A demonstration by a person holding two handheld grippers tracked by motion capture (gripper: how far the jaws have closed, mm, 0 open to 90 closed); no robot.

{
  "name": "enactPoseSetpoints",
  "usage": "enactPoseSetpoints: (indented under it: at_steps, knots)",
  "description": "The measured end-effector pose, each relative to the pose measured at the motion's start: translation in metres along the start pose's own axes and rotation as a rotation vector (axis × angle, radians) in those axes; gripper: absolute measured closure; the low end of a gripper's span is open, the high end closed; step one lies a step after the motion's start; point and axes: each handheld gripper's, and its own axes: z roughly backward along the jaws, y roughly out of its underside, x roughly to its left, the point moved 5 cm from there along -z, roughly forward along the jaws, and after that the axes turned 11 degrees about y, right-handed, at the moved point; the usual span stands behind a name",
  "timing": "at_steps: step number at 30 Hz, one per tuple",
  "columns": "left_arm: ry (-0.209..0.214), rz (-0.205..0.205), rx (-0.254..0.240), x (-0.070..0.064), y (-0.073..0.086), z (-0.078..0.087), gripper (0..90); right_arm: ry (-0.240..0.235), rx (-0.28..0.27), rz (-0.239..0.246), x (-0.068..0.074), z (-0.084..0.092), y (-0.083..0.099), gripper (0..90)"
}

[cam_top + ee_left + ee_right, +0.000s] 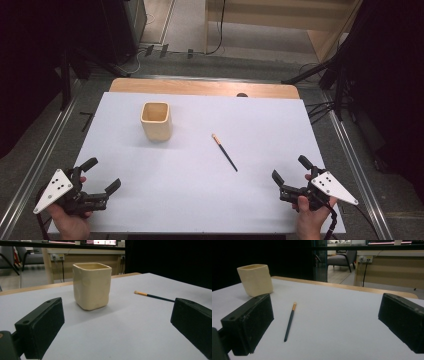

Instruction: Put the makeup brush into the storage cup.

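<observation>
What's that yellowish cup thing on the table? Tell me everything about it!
The cup is a cream-coloured pot with a squarish mouth and rounded corners; it looks like glazed ceramic, with slightly dented, wavy sides. It stands upright and open at the top, and nothing shows inside it from above. It sits on the white table, left of centre and toward the far side. Nothing touches it: the thin dark brush lies apart to its right, and both grippers are far off at the near edge.

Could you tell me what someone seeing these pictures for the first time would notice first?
Probably the cream square-sided cup, standing upright and alone left of the white table's centre. Next, the thin dark brush with an orange tip, lying flat to the cup's right, apart from it. At the near corners, the left gripper and right gripper are held open.
</observation>
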Motion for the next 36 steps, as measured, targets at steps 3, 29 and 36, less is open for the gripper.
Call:
enactPoseSetpoints:
  at_steps: [3, 29, 36]
  knots:
    - [0.005, -0.002, 0.005, -0.001, 0.001, -0.001, 0.0, -0.003, 0.000, -0.003, -0.001, 0.001, 0.000, 0.2]
    - [-0.019, 0.009, 0.000, 0.005, 0.003, 0.009, 0.0, -0.111, -0.001, 0.051, 0.039, -0.027, -0.033, 2.1]
    - [-0.011, 0.009, 0.001, 0.004, 0.003, 0.005, 0.0, -0.142, 0.025, 0.053, 0.052, -0.044, -0.045, 6.1]
